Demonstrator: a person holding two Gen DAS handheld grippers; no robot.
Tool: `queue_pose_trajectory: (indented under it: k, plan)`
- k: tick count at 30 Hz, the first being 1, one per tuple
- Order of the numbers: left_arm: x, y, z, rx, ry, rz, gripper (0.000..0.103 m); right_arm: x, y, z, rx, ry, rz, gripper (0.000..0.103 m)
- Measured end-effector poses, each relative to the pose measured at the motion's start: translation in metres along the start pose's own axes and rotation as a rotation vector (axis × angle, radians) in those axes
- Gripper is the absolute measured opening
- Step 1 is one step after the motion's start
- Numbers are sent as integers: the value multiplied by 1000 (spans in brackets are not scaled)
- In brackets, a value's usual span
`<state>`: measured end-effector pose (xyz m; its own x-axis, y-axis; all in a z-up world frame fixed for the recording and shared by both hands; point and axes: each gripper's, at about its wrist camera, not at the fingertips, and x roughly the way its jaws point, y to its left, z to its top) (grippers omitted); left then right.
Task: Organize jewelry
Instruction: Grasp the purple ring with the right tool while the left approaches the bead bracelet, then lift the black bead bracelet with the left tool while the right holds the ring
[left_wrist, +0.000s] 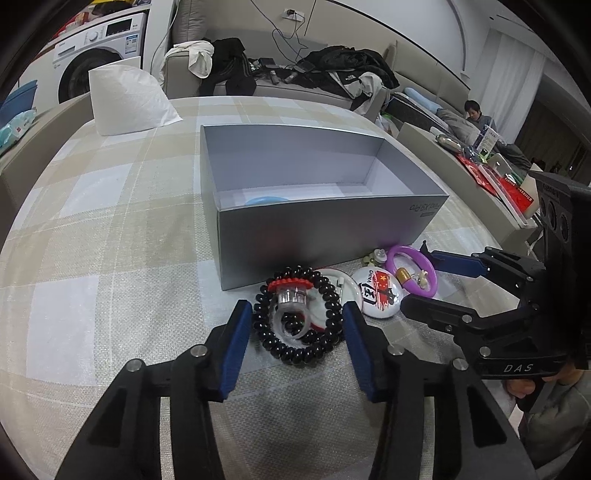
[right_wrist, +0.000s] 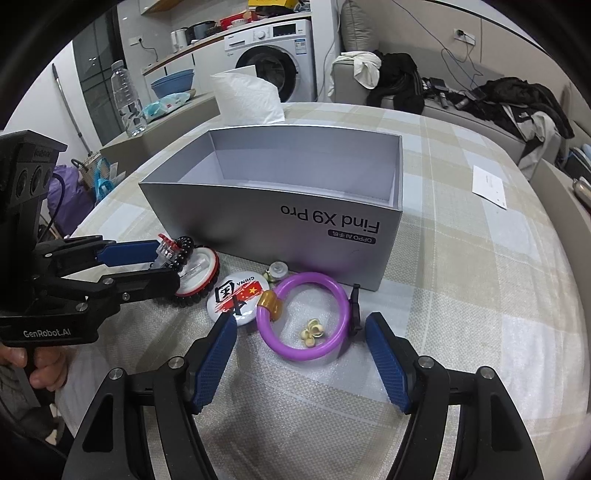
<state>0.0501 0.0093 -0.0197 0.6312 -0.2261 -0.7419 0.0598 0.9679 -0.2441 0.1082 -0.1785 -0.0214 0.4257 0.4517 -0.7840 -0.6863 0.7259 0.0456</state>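
Note:
My left gripper (left_wrist: 295, 310) is shut on a black bead bracelet (left_wrist: 266, 343), its blue pads against both sides. A clear ring with a red top (left_wrist: 291, 295) lies inside the bracelet, over a white disc with a red rim (right_wrist: 199, 269). My right gripper (right_wrist: 301, 319) stands open around a purple bangle (right_wrist: 343, 299), apart from it on both sides. A small cream bell charm (right_wrist: 312, 332) rests inside the bangle. A round flag badge (right_wrist: 236, 299) lies between the two groups. Behind them stands the open silver box (right_wrist: 277, 221), with something light blue (left_wrist: 266, 200) inside.
A checked cloth covers the table (left_wrist: 110, 240). A white tissue pack (right_wrist: 247, 96) stands behind the box, and a paper slip (right_wrist: 489, 184) lies at the right. A small pale trinket (right_wrist: 277, 271) and a black clip (right_wrist: 354, 310) sit near the box's front. A person (left_wrist: 476, 114) sits far right.

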Motion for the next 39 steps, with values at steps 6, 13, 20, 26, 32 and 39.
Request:
queue_pose_trajectory:
  k: [6,13,20,26,32,39]
  plan:
    - [-5,-3,0,12,-27,3,40,0,0,0,1,0,1,72]
    - [-12,-5,-1,33,-57,4,38,0,1,0,0,0,-17,68]
    - [-14,-4,3,27,-67,-2,22,-3,-2,0,9,-5,-43,51]
    - [-18,-6,4,30,-79,-3,22,-16,-4,-1,28,-50,-24,50]
    - [-18,-3,3,27,-72,8,22,-27,-9,-2,47,-86,-8,50]
    - [-17,-1,1,8,-60,-3,60,-28,-11,-4,55,-88,5,50]
